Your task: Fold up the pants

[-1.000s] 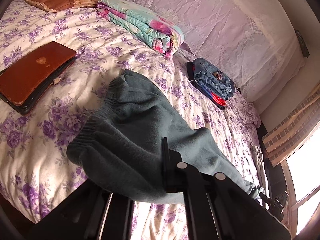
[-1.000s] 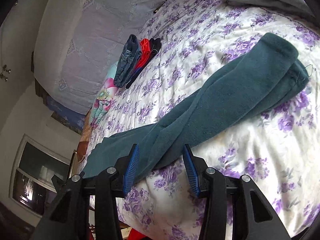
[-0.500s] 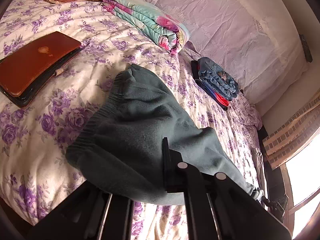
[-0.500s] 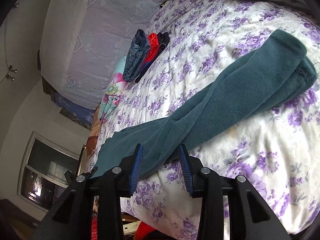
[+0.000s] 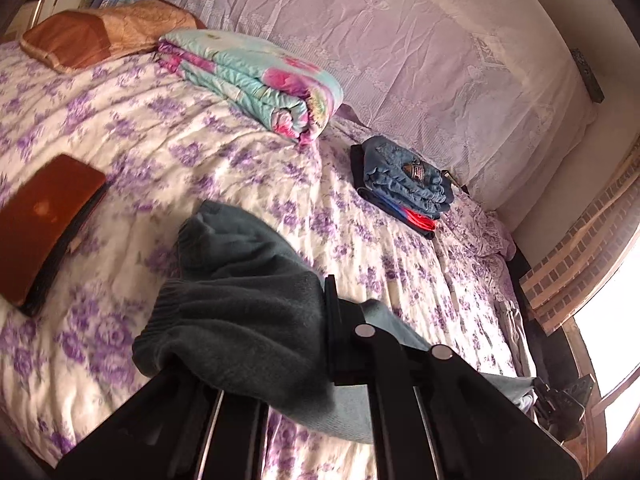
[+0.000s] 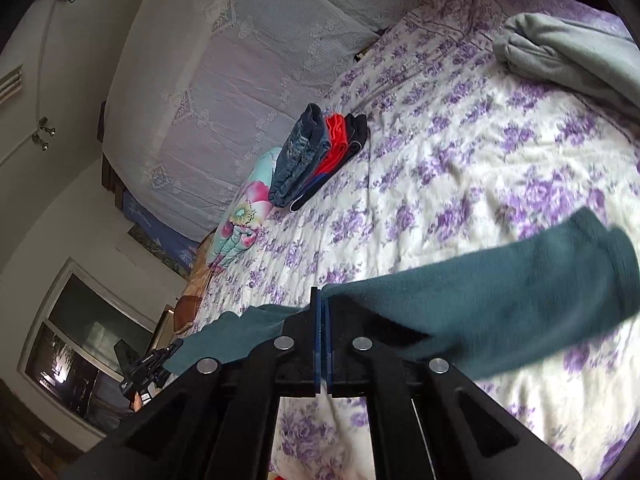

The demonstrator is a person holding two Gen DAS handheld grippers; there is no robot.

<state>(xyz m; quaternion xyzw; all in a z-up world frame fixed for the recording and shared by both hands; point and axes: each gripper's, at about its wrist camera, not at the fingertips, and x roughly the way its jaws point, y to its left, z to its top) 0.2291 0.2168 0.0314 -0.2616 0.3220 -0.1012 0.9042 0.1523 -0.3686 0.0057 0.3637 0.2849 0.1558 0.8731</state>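
in the left wrist view the teal pants [image 5: 240, 320] sit at the lower centre of the frame, the ribbed waistband bunched toward the lower left and draped over the left claw [image 5: 326, 328], whose jaws are pinched tight on the cloth near that band. further right a paler stretch of the same fabric trails off to the lower right over the flowered bed [image 5: 168, 148].

in the right wrist view the right claw [image 6: 322, 336] at the lower centre has its 2 blue pads pressed together on the leg section, and the 2 cuffs hang out toward the right edge, lifted and blurred.

the pants look like thick fleece: soft, limp, fairly light, not slippery, nothing fragile. they sag between grips, so holds at the waistband and mid-leg, through both layers, seem best; a thin pinch could let 1 layer slide out.
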